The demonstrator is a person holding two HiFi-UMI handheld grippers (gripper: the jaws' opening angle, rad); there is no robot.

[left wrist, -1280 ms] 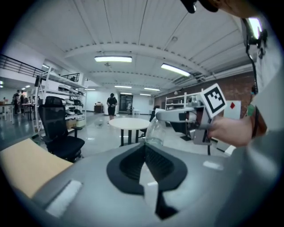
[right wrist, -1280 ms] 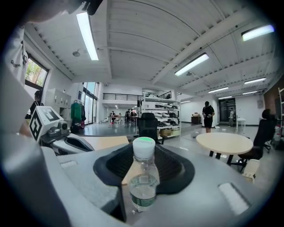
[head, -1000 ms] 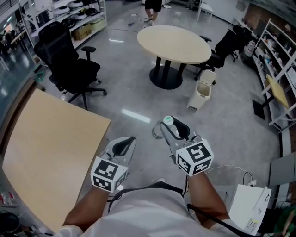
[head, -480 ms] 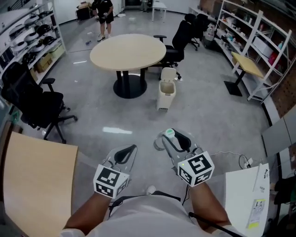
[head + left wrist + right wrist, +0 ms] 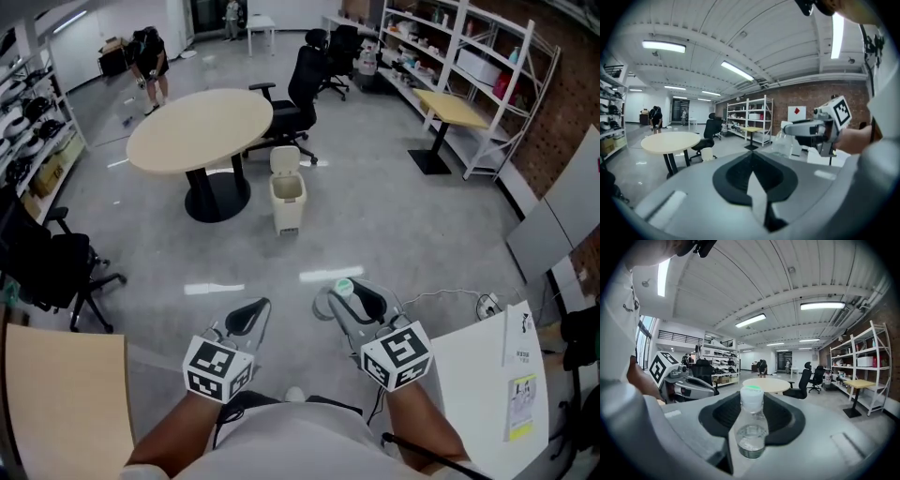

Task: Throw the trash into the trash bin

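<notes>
Holding check: right gripper (image 5: 348, 298) is clamped on a small clear plastic bottle (image 5: 751, 426), upright between its black pads, white cap with a green top, a little liquid in the bottom; no label readable on it. Left gripper (image 5: 247, 315) has its jaws closed together with nothing between them. Both are grey plastic shells with black rubbery pads, and each carries a cube with black-and-white square markers. Bottle sits over the polished grey concrete floor (image 5: 403, 230), level with the left gripper and just to its right in the head view. Trash bin (image 5: 287, 195) is well apart from the bottle, straight ahead: cream plastic, boxy, flip lid standing up, on the floor just beside the black pedestal of the round table (image 5: 199, 130), under that table's right edge. Table top is pale tan and smooth. White panel (image 5: 483, 370) at the lower right carries a sticker (image 5: 522, 405) with yellow and print, too small to read. Left gripper view shows a red diamond sign (image 5: 796, 111) on the brick wall; no text legible. White metal shelving (image 5: 450, 47) runs along that wall.
</notes>
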